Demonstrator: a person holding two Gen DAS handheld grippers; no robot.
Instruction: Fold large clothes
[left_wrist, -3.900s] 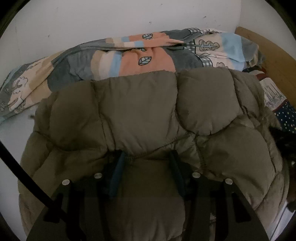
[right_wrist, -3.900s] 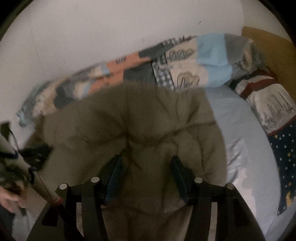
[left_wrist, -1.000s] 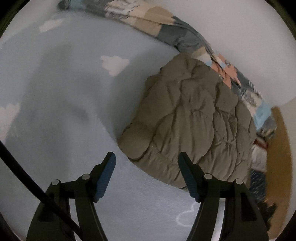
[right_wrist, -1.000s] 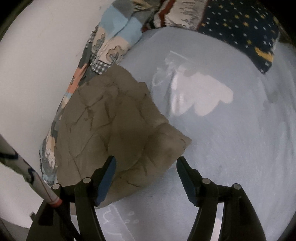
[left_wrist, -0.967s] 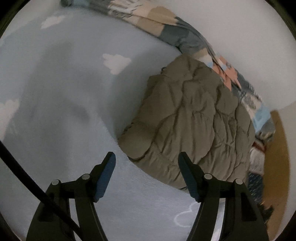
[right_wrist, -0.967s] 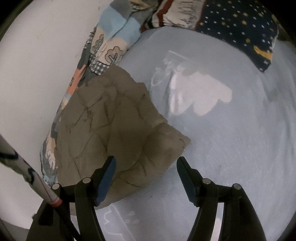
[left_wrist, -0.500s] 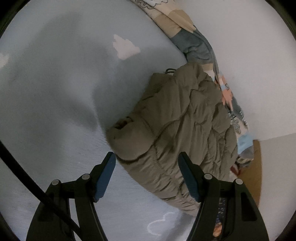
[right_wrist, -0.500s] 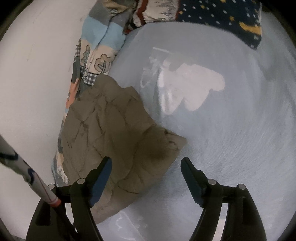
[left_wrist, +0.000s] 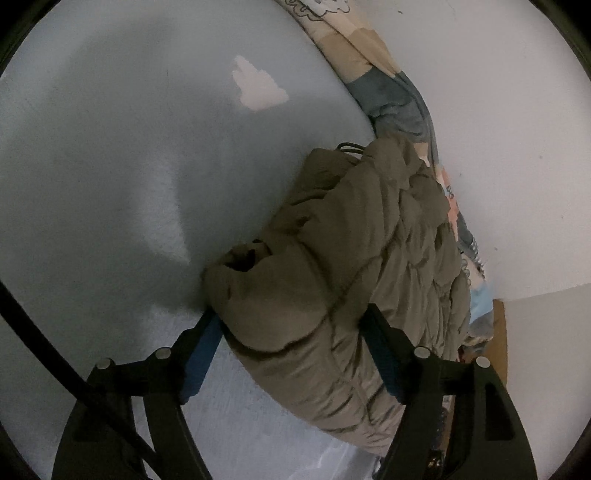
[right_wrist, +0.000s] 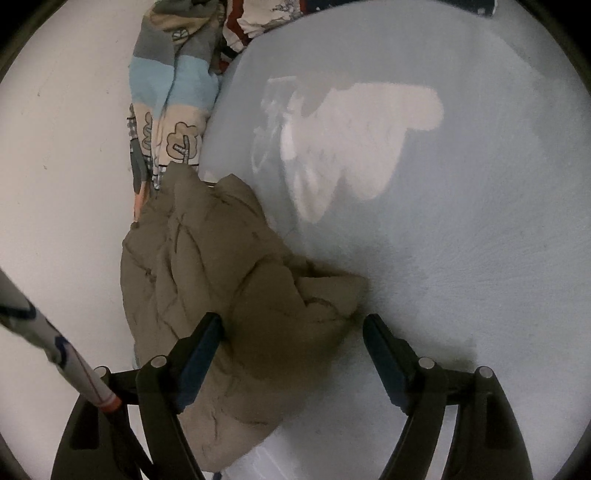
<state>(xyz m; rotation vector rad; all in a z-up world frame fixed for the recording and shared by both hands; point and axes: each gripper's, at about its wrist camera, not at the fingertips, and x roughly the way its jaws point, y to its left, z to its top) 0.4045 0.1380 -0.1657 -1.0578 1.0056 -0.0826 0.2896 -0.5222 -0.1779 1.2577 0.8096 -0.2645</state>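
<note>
An olive quilted puffer jacket (left_wrist: 369, 266) lies folded into a thick bundle on the pale blue bed sheet (left_wrist: 110, 184), against the wall. My left gripper (left_wrist: 291, 317) is open, its jaws straddling the near rolled end of the bundle. In the right wrist view the same jacket (right_wrist: 207, 273) lies at left of centre. My right gripper (right_wrist: 291, 321) is open, its jaws straddling the jacket's near corner.
A patchwork blanket (left_wrist: 384, 85) lies rolled along the white wall (left_wrist: 498, 110) behind the jacket, also seen in the right wrist view (right_wrist: 173, 96). Patterned pillows (right_wrist: 266, 14) lie at the far end. The sheet has white cloud prints (right_wrist: 354, 140). A wooden headboard (left_wrist: 498, 332) stands at right.
Both grippers let go of the jacket, drew back, and have now come close again. Each now has its open jaws around an end of the bundle.
</note>
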